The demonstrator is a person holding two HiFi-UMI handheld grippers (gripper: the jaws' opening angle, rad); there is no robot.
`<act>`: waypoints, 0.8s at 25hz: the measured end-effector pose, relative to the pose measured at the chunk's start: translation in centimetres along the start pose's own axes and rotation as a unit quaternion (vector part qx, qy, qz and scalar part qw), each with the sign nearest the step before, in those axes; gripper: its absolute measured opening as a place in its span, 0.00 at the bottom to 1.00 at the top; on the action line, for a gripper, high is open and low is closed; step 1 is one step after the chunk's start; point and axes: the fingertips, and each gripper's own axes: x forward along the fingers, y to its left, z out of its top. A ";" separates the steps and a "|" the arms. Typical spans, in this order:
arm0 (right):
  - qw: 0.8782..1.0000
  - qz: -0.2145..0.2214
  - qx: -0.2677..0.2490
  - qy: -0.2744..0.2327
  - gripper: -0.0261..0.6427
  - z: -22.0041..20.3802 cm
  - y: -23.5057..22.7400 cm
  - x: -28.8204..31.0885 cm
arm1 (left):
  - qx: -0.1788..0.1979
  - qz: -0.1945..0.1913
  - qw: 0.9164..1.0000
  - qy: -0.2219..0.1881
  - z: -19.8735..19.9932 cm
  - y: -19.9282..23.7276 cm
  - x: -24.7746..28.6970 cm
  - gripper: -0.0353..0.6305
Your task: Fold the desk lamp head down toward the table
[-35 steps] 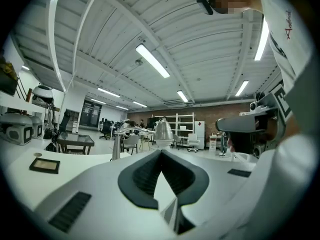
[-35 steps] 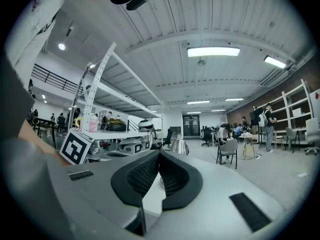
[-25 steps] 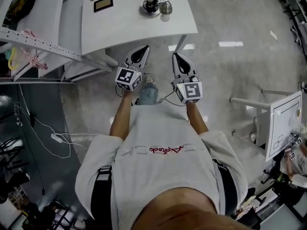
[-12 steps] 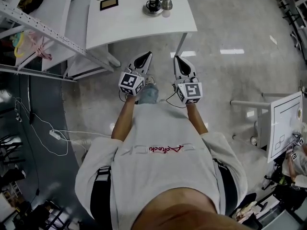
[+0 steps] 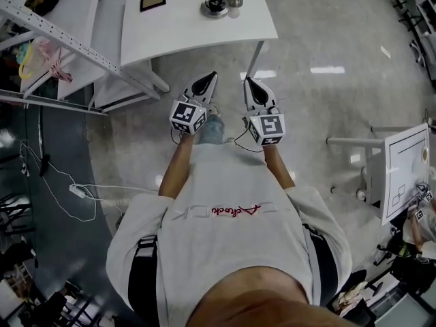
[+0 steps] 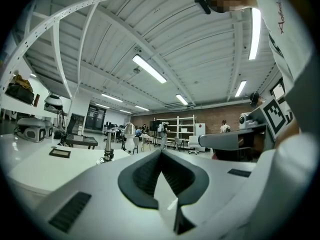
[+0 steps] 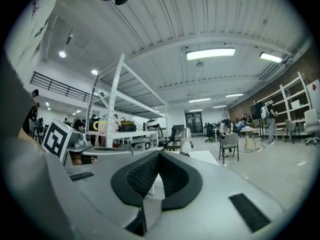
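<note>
My left claw (image 5: 210, 78) and right claw (image 5: 248, 82) are both pinched together, empty (touching nothing). The desk lamp (image 5: 215, 5) stands on the white surface (image 5: 170, 36), well ahead. I can't read the shirt's (image 5: 231, 244) red script.

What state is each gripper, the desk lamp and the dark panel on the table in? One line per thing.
left gripper: jaws shut, empty, short of the table
right gripper: jaws shut, empty, short of the table
desk lamp: standing upright, head raised, untouched
dark panel: lying flat on the white table
</note>
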 end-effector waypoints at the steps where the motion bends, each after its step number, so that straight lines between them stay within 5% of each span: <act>1: 1.000 0.001 0.000 0.000 0.08 0.0 0.1 -0.1 | 0.000 -0.001 1.000 0.000 -0.1 -0.1 -0.1 0.09; 20: 1.000 -0.006 0.000 0.000 0.08 -0.1 0.5 -0.3 | -0.010 0.001 1.000 0.007 -1.1 -0.3 -0.8 0.09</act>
